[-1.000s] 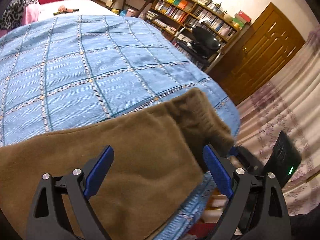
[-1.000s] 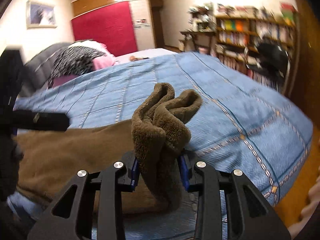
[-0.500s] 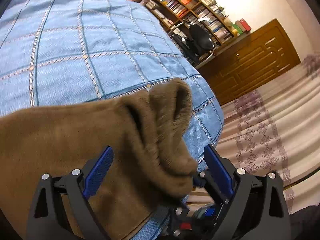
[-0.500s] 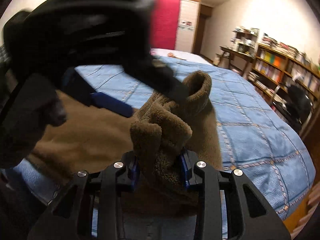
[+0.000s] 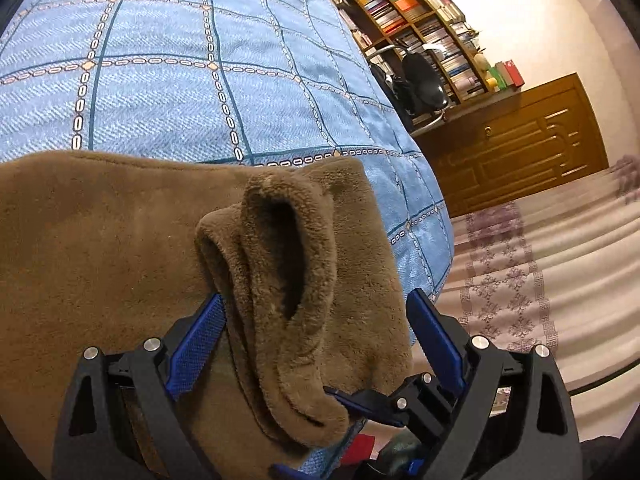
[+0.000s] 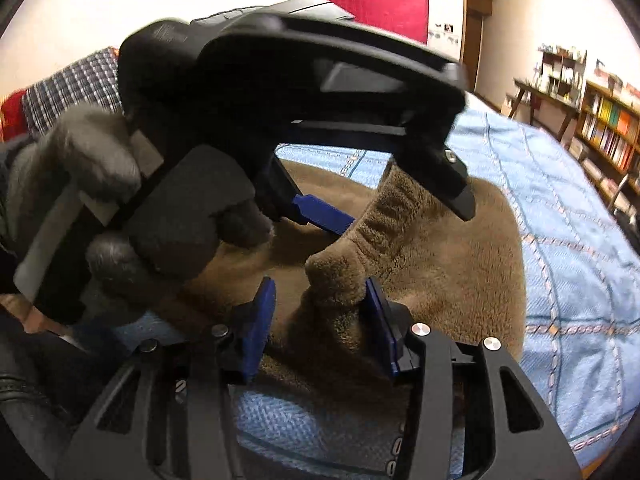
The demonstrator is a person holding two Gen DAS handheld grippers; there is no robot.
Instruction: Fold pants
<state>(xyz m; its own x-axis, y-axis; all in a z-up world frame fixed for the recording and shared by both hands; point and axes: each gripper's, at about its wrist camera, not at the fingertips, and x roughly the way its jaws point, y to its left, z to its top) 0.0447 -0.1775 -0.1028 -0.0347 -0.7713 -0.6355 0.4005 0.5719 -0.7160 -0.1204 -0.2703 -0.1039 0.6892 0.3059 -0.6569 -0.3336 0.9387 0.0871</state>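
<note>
**Right claw lets go of the folded pants end on the bed**

Bedroom with a bookshelf, a wooden door and a patterned curtain surrounds a bed under a blue checked bedspread [image 5: 200, 80].

Left wrist view: brown fleece pants [image 5: 100, 260] lie across the lower half of the frame on the bedspread. A bunched end of them stands up at centre, between the spread blue pads of the left claw [image 5: 316, 340]. This claw is released: its jaws stand wide, and the right pad is clear of the fabric. A second ago the pants lay flatter here with their cuff at centre right; now the doubled end has arrived between the pads.

Right wrist view: the right claw [image 6: 320, 320] sits at bottom centre, its jaws opening. A fleece fold rises between the pads, leaning on the right one while the left pad stands apart, so the grip reads as released. The gloved hand [image 6: 100, 208] carrying the left claw fills the upper left. Earlier this claw was clenched on the bundle.

Judging from this, one end has been carried over the rest and set down, so a fold looks complete; smoothing or another fold likely follows.
</note>
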